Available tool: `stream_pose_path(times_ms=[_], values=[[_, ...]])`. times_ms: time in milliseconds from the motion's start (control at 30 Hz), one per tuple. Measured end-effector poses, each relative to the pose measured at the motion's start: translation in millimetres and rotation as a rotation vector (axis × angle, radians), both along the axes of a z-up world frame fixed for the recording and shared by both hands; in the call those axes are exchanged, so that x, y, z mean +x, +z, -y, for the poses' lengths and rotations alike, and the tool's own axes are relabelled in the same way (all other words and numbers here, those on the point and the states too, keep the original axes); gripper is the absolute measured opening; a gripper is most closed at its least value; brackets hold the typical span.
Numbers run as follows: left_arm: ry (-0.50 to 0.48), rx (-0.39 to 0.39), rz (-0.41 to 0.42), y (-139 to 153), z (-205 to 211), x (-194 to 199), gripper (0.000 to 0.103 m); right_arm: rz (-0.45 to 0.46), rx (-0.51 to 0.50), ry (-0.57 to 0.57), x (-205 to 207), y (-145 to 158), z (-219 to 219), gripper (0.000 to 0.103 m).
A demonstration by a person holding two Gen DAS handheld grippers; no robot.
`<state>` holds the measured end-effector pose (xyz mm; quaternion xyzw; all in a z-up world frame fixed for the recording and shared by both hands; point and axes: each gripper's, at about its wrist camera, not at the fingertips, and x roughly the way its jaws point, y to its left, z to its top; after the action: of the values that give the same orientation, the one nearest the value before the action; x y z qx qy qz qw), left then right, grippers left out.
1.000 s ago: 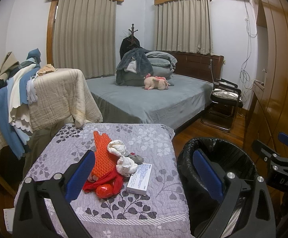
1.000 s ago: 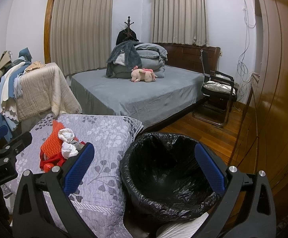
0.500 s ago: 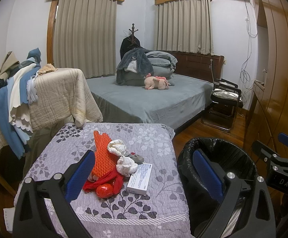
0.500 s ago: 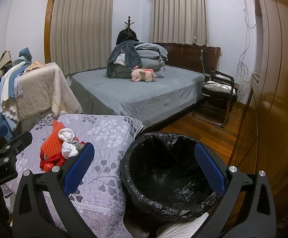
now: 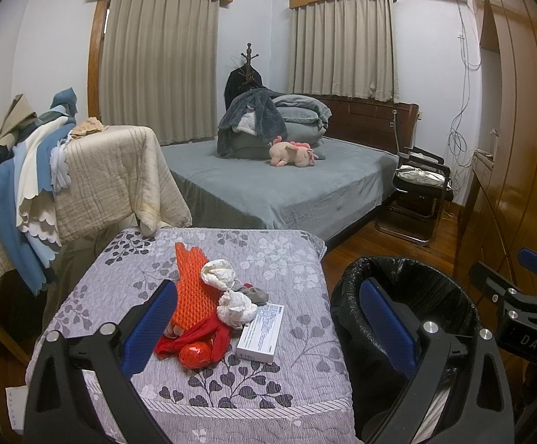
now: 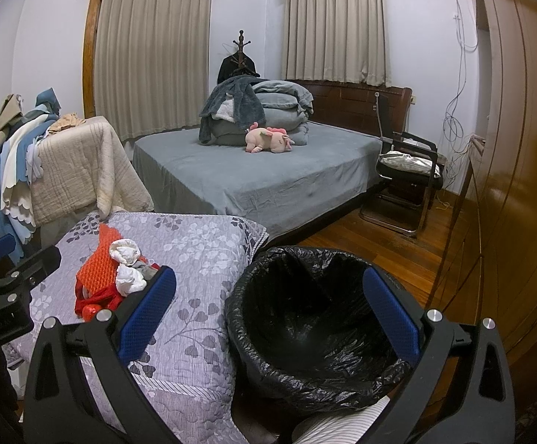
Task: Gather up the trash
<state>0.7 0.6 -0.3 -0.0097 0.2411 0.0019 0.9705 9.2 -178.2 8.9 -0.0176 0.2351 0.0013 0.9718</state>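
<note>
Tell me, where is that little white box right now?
In the left wrist view the white box lies on the floral quilt, just right of the crumpled tissue and red wrapper.

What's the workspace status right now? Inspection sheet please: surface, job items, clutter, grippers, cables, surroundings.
Surface: quilted floral cover, flat, mostly bare.
Job's things: orange mesh piece, two crumpled tissues, red wrapper, white box, clustered together; black-lined bin beside the surface, looks empty.
Clutter: grey scrap beside the tissues.
Grippers: left gripper open, holding nothing; right gripper open, holding nothing.
Cables: wires hanging down the far wall.
Surroundings: bed with pink plush, chair, draped blankets.
</note>
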Motion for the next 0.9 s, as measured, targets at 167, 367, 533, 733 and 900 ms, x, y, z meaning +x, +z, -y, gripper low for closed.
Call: stream_pose_path(times_ms=[167,367,533,733,900], values=[[0.001,-0.001,0.000,0.0,-0.1,0.0,0.097,0.001,-0.001,0.002,0.9,2.7,0.4,0.098],[0.002,-0.002,-0.001,-0.1,-0.3,0.2,0.097,-0.001,-0.001,0.005,1.5,-2.7,-4.3,0.098],[0.007,-0.008,-0.002,-3.3,-16.0,-6.3,0.097,-0.008,-0.001,0.012,5.7,-5.4,-8.2,0.098],[0.030,-0.012,-0.006,-8.1,-21.6,4.1,0.097,-0.015,-0.005,0.033,14.6,-8.2,-23.3,0.098],[0.095,0.026,0.013,-17.4,-41.4,11.0,0.097,-0.012,-0.002,0.060,27.7,-20.1,-37.0,0.098]])
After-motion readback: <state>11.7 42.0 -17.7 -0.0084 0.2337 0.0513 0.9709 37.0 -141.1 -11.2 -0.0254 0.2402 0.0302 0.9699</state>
